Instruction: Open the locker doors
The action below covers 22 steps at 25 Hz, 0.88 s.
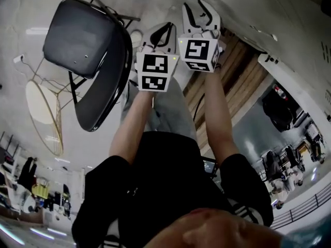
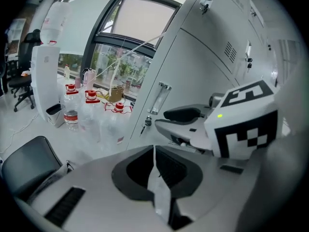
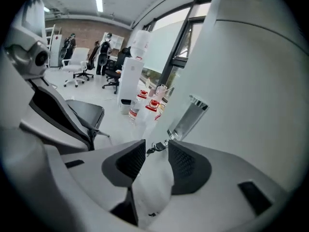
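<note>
The white locker door [image 2: 193, 66] [image 3: 251, 91] stands closed, with a clear bar handle [image 2: 159, 98] [image 3: 189, 116] and a key in the lock [image 2: 146, 123] [image 3: 155, 147] just under it. My right gripper [image 3: 157, 146] [image 1: 200, 6] is open. Its tips point at the key, which shows in the gap just beyond them; no contact is visible. In the left gripper view the right gripper [image 2: 169, 120] hangs beside the door, a little right of the lock. My left gripper [image 2: 154, 148] [image 1: 161, 32] is shut and empty, a short way back from the door.
A black chair [image 1: 83, 40] [image 2: 29, 158] [image 3: 84, 112] stands close on the left. Several red-capped water bottles [image 2: 71, 111] [image 3: 149, 105] sit on the floor by the window, next to a tall white unit [image 2: 46, 81] [image 3: 129, 79]. Office chairs [image 3: 79, 71] stand farther back.
</note>
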{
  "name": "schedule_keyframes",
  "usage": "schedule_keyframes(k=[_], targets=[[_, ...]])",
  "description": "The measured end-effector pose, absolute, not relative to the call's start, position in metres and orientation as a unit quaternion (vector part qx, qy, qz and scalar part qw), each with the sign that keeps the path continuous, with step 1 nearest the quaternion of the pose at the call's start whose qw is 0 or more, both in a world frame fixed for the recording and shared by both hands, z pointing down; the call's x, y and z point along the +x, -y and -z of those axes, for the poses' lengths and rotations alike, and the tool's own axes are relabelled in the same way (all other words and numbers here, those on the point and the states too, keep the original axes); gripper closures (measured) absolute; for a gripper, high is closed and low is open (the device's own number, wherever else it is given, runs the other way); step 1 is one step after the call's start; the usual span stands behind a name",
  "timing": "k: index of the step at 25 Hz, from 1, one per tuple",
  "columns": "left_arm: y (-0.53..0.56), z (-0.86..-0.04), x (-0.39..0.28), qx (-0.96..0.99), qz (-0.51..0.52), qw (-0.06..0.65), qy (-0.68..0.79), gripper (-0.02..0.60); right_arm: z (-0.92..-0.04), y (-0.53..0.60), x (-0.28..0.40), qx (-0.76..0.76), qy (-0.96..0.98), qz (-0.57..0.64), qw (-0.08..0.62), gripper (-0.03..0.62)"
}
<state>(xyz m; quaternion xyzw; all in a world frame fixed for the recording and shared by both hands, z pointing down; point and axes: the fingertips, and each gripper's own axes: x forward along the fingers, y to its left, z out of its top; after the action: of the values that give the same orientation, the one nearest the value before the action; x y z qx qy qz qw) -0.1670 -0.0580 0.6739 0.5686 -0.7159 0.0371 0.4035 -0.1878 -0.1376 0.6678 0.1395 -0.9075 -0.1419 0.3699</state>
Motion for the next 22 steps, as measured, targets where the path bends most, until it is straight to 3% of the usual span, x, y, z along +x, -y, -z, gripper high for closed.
schedule_keyframes(k=[17,22], targets=[[0.043,-0.728,-0.167,0.542,-0.026,0.426,0.724,0.560,-0.727,0.160,-0.210,0.116,0.852,0.315,0.401,0.451],[0.037,-0.741,-0.166,0.535,-0.024,0.433,0.725,0.560,-0.731,0.161,-0.214,0.133,0.833,0.363,0.397,0.512]])
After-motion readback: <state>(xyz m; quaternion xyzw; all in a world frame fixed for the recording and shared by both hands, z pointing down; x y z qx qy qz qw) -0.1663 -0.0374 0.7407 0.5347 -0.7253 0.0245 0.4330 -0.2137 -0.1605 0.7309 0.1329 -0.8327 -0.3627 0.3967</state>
